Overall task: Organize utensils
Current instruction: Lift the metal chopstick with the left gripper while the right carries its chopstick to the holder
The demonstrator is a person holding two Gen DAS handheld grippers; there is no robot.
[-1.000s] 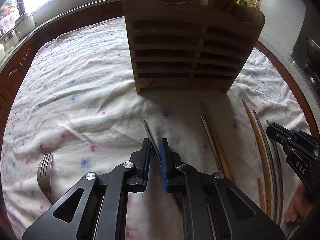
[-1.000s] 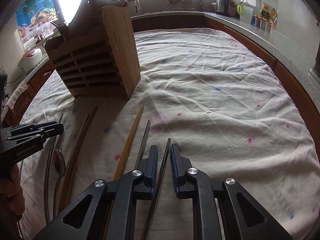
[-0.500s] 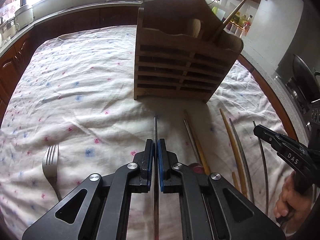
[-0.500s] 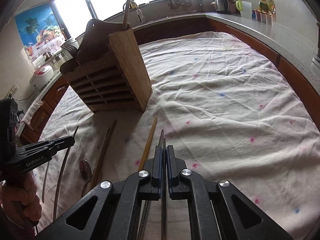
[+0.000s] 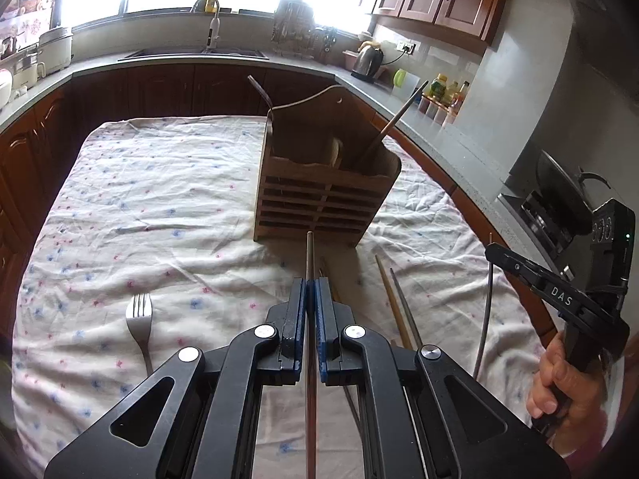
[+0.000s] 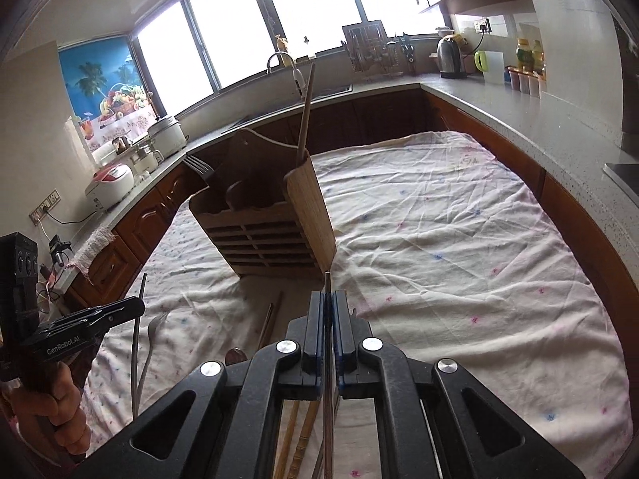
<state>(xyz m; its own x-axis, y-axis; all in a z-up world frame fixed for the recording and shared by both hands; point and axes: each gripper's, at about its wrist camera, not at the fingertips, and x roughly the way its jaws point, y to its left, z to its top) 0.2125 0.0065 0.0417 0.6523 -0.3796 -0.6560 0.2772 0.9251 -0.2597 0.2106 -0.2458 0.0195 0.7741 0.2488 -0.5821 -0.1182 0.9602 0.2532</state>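
A wooden utensil holder (image 5: 319, 195) (image 6: 271, 231) stands upright on the cloth-covered table, with a fork and a wooden stick in it. My left gripper (image 5: 310, 291) is shut on a metal chopstick (image 5: 309, 251) and holds it above the cloth, pointing at the holder. My right gripper (image 6: 327, 303) is shut on another metal chopstick (image 6: 327, 279), also lifted. The right gripper shows at the right of the left wrist view (image 5: 499, 251), with its chopstick (image 5: 485, 303) hanging. The left gripper shows at the left of the right wrist view (image 6: 135, 307).
A loose fork (image 5: 139, 319) lies on the cloth (image 5: 139, 207) at the left. Wooden and metal chopsticks (image 5: 395, 303) and a spoon (image 6: 153, 327) lie between the grippers. Kitchen counters (image 6: 499, 107) with appliances ring the table.
Both grippers closed on metal chopsticks that lay on the cloth, then lifted them up and back from the table. The holder now looks farther away.
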